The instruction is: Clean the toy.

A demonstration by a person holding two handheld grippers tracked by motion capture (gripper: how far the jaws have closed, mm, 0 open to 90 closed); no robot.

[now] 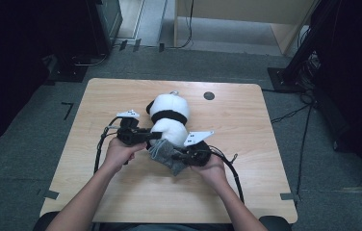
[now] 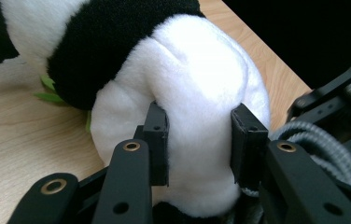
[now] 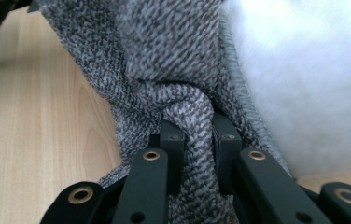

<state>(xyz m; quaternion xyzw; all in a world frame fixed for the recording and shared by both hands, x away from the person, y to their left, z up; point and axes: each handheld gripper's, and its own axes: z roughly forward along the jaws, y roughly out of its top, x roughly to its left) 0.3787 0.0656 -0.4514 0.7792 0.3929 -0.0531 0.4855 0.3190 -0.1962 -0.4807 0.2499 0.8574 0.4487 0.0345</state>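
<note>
So the left gripper (image 2: 200, 140) has its jaws clamped on the white lower body of the panda plush (image 1: 168, 118), pads pressed into the fur on both sides. In the left gripper view the fluff bulges out between them, so it's a proper squeeze. The right gripper (image 3: 197, 140) has its jaws pinched down tight on a bunched fold of the grey knit cloth (image 1: 167, 156), and in the right gripper view the fabric is gathered into a rope-like ridge right between the pads, with the panda's white fur just beside it.

From the high view, the left gripper (image 1: 154, 135) comes at the panda's bottom end from the left, and the right gripper (image 1: 181, 156) sits on the near right side, holding the cloth up against the plush. The grey cloth hangs off the panda's near end, touching it. The panda lies lengthwise around the middle of the table (image 1: 246, 159), head toward the far edge. A little dark round spot (image 1: 209, 95) sits near the far edge, to the right of the head.
</note>
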